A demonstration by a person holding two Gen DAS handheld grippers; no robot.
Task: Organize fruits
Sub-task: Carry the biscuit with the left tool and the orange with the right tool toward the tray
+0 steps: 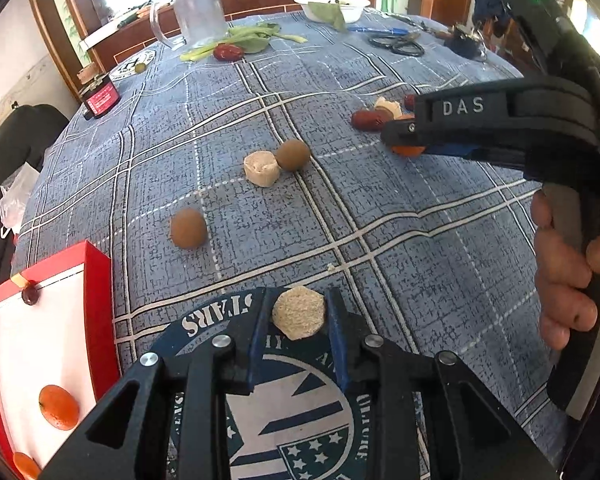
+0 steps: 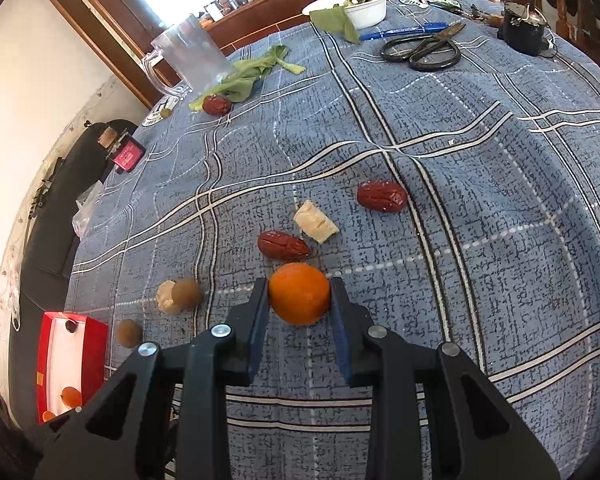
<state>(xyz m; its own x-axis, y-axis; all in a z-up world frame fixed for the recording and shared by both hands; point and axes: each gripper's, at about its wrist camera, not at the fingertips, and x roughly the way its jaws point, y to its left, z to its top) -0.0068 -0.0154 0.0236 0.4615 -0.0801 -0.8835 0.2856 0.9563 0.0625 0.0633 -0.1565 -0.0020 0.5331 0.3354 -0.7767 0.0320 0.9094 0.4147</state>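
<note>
Orange fruit (image 2: 299, 299) pinched in right tongs (image 2: 299, 304) above the desk (image 2: 480, 184). Left tongs (image 1: 298, 316) pinch a beige hexagonal block (image 1: 298, 312).

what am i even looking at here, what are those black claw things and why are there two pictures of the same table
The black claws are two hand-held grippers; a person works one in each hand, and no robot arm is involved. Each carries a wide-angle camera looking along its fingers, so you get two views of one table.

In the left gripper's view, the left gripper is closed on a beige hexagonal biscuit-like piece. The right gripper shows from the side, with the person's hand on its handle.

In the right gripper's own view, its fingers sit on either side of a small orange, seemingly gripping it.

On the blue plaid tablecloth lie red dates, brown round fruits, scissors, a clear mug and a white bowl. A red box at the left already holds oranges.
</note>
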